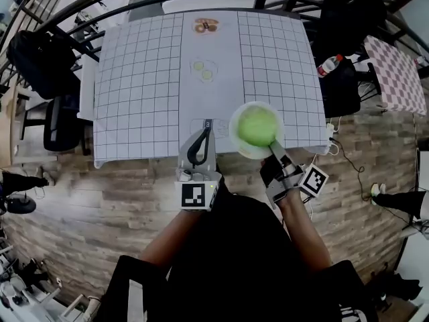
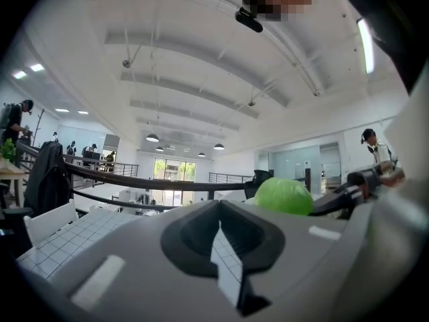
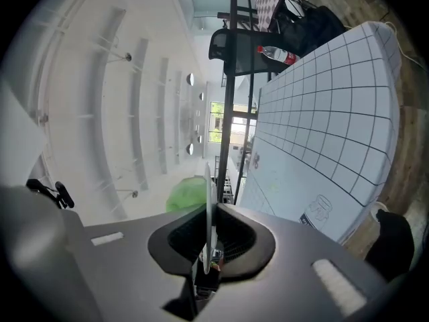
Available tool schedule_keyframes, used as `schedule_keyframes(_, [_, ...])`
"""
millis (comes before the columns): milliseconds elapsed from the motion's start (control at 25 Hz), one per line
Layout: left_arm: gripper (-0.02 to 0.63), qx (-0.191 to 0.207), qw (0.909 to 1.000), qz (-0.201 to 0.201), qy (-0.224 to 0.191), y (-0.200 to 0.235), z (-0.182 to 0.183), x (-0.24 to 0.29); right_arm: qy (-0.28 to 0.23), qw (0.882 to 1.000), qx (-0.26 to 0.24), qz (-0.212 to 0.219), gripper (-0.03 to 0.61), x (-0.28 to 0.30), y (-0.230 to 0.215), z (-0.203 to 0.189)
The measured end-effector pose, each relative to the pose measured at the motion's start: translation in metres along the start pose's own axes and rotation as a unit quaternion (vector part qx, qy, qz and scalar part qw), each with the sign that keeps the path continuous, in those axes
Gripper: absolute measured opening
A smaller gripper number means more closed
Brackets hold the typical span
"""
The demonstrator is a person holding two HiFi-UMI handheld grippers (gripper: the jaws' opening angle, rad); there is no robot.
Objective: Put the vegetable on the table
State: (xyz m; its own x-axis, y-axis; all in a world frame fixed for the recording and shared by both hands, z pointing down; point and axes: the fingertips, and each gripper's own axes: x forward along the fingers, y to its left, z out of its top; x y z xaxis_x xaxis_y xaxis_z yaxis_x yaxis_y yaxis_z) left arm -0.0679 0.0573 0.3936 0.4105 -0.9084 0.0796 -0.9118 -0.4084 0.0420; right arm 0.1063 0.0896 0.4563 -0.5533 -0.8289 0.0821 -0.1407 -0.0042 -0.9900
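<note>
Gridded tbl (image 1: 134,86) on wood floor (image 1: 100,206)

A: Is there any word or number here that you can read?

B: No, none. The left marker cube (image 1: 193,194) and the right marker cube (image 1: 313,180) give you only black-and-white square patterns, with no letters or digits.

A: What about the sheet on the table?

B: The gridded sheet (image 1: 134,79) offers you line drawings, not writing. In the right gripper view you see a jar outline (image 3: 315,212) near its front edge, and nothing legible stands on it.

A: And the bottle off to the side?

B: The bottle (image 1: 329,65) carries a red label, but its print is too small for you to make out.
</note>
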Motion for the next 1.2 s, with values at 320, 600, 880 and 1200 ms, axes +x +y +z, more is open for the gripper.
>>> schedule_keyframes(320, [0.009,-0.008,0.9997,-0.025,0.0,0.046,0.009,0.057,-0.042,0.998,-0.009,0.034,0.02,0.068,0.015,0.031])
schedule_keyframes(600, [0.009,-0.003,0.999,-0.045,0.007,0.087,0.007,0.092,-0.063,0.998,-0.001,0.027,0.022,0.114,0.012,0.045])
schedule_keyframes(880, [0.009,-0.018,0.9981,-0.056,0.018,0.107,0.004,0.113,-0.083,0.997,-0.005,0.008,0.023,0.146,-0.015,0.057])
schedule_keyframes(1200, [0.009,-0.019,0.9987,-0.039,0.027,0.124,-0.002,0.131,-0.07,0.997,-0.041,0.008,0.025,0.183,-0.053,0.083])
